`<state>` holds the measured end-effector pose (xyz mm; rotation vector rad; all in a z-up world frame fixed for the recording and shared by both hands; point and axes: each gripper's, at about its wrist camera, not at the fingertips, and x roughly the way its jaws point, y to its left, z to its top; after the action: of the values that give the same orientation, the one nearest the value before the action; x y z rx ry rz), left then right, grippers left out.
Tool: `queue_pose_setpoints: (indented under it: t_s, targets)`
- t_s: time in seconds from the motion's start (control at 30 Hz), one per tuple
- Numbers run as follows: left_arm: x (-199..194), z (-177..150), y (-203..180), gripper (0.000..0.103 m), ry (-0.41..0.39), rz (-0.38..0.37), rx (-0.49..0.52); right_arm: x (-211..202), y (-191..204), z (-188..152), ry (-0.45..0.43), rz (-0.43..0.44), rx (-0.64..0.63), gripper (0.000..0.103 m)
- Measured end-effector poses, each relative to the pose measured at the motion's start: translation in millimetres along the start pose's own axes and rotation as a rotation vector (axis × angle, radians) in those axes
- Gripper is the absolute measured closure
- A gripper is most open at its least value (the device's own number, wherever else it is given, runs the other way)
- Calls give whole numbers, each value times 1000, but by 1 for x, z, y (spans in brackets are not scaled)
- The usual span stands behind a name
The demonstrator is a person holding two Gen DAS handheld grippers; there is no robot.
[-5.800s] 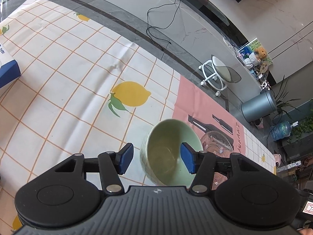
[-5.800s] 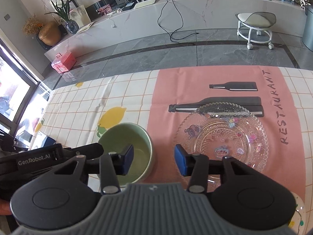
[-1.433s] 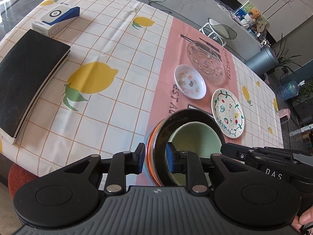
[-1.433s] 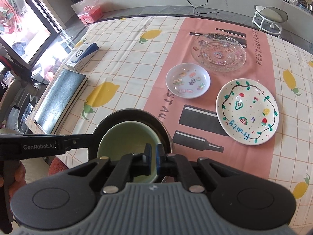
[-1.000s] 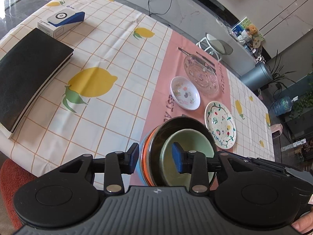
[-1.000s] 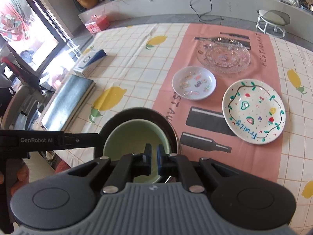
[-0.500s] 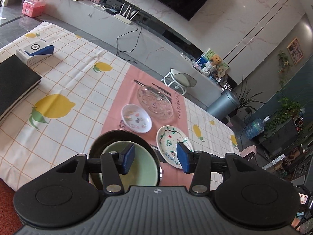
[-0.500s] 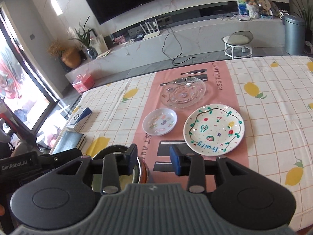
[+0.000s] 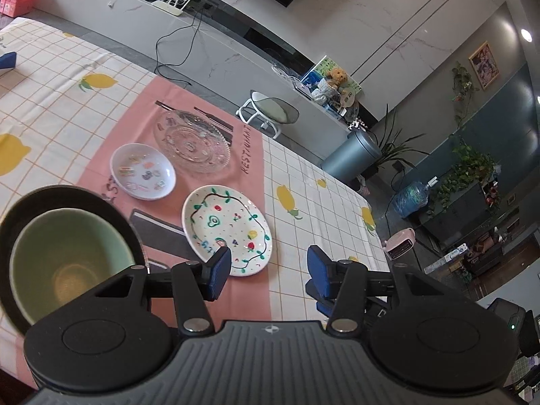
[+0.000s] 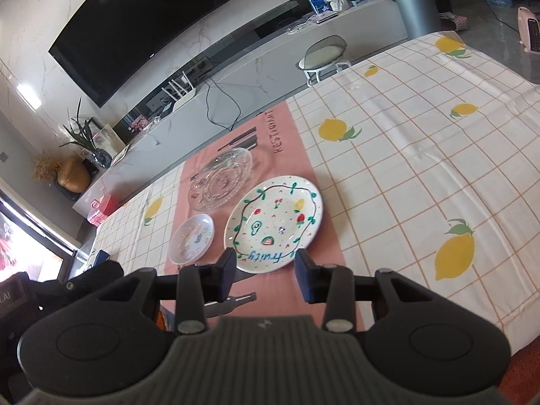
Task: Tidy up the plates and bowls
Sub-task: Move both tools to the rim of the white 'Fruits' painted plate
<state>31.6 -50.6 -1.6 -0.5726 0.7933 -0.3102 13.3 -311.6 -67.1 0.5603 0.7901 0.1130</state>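
Bright daylight, prob. from window left; sharp focus, strong fisheye bending at edges.

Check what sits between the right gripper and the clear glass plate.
The painted "fruity" plate lies between them in the right wrist view, just ahead of the open right gripper, with the glass plate right behind it.

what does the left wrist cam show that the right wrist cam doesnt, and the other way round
Only the left wrist view shows the green bowl nested inside the black bowl, and the left gripper, its jaws opening with nothing between them.

Only the right wrist view shows the television on the wall, and the right gripper, open and empty.

Both show the fruit-painted plate, the small white dish and the glass plate, all lying apart on the pink runner.
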Motion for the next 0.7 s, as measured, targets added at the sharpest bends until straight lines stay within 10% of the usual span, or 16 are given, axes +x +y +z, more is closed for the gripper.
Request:
queue_pose_setpoints:
  t_s: [0.7]
  targets:
    - [113, 14, 0, 46, 121, 292, 32, 71, -80, 28, 52, 70, 88, 56]
